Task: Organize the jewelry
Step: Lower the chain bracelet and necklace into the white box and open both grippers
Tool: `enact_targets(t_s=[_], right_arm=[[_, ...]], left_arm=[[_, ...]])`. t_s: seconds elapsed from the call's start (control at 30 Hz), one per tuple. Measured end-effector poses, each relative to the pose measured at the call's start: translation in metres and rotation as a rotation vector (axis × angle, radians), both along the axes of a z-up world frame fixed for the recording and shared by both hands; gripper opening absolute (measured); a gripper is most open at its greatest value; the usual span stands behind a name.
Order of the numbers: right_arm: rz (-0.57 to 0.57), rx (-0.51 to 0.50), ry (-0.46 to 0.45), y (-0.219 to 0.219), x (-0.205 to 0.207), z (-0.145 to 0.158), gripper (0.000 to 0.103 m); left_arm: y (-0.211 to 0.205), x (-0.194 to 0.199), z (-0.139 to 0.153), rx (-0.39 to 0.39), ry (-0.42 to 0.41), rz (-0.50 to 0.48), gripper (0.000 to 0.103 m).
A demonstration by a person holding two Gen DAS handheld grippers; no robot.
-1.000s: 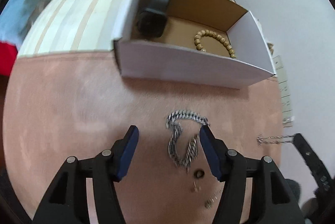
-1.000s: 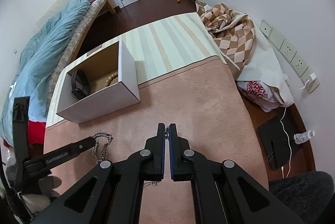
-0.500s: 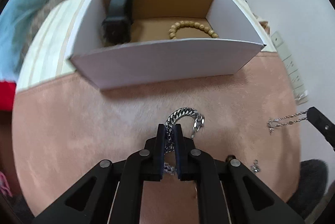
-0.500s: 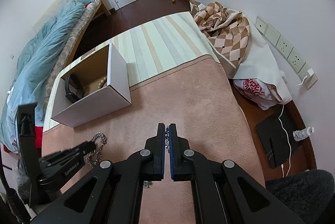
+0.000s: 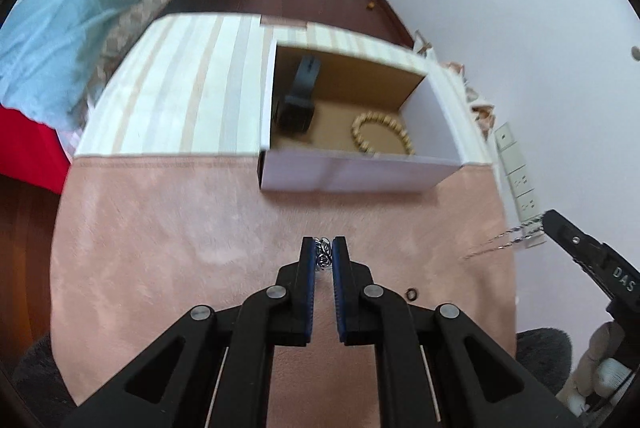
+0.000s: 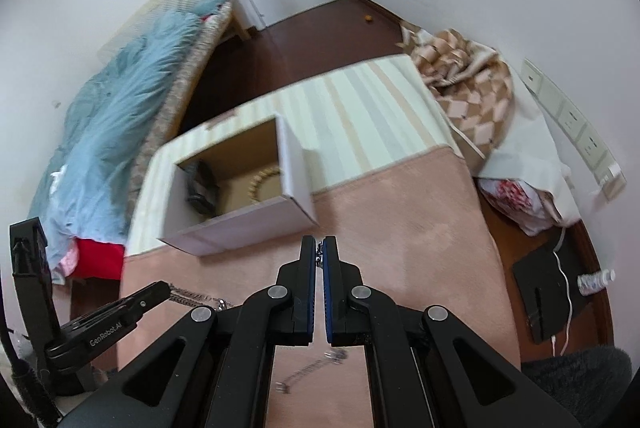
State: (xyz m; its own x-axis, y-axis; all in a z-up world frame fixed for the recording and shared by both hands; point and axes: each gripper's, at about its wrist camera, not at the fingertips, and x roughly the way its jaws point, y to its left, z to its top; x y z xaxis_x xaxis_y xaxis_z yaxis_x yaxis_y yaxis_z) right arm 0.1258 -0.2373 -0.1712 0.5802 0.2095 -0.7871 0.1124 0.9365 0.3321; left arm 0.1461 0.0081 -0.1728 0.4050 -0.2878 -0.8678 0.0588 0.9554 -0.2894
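The left tongs (image 5: 323,256) are clenched on a chunky silver chain bracelet (image 5: 322,257), whose links show between the blue pads at the tips. The right tongs (image 6: 320,254) are likewise pinched tight on a thin silver chain (image 6: 319,255), only a link or two visible in the narrow gap.

Both pieces likely handle as limp metal: they have no stiffness, so whatever is not pinched hangs and swings. The bracelet looks the heavier of the two, and a grip across its broad links should hold well (smooth metal may still slip through if the pinch loosens). The thin chain is light and fine, and probably best taken near its middle so neither end drags.

Ahead of both tongs sits the open cardboard box (image 5: 360,176), holding a beaded bracelet (image 5: 380,136) and a black watch (image 5: 298,100).

The left view shows the thin chain (image 5: 504,236) trailing from the right tongs off to its right, and a small ring (image 5: 411,294) on the pink blanket (image 5: 160,228) just right of the fingers. The right view instead shows the bracelet's length (image 6: 192,298) hanging from the left tongs at its lower left, and its own chain (image 6: 312,372) dangling beneath it.
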Motion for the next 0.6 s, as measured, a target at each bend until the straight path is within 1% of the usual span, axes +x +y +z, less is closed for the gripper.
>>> enact_targets(t_s=[0.13, 0.23, 0.4, 0.5, 0.6], right_arm=[[0.058, 0.043, -0.033, 0.014, 0.014, 0.027, 0.003], [0.109, 0.075, -0.062, 0.024, 0.030, 0.051, 0.003], [0.176, 0.118, -0.085, 0.039, 0.064, 0.080, 0.003], [0.214, 0.123, -0.078, 0.047, 0.089, 0.087, 0.003], [0.238, 0.118, -0.037, 0.053, 0.117, 0.083, 0.003]], left_arm=[[0.005, 0.006, 0.032, -0.039, -0.050, -0.005, 0.005], [0.011, 0.014, 0.064, -0.070, -0.099, -0.011, 0.005], [0.014, 0.039, 0.101, -0.081, -0.162, -0.017, 0.005], [0.012, 0.057, 0.111, -0.080, -0.179, -0.026, 0.005], [0.008, 0.076, 0.102, -0.083, -0.152, -0.037, 0.005]])
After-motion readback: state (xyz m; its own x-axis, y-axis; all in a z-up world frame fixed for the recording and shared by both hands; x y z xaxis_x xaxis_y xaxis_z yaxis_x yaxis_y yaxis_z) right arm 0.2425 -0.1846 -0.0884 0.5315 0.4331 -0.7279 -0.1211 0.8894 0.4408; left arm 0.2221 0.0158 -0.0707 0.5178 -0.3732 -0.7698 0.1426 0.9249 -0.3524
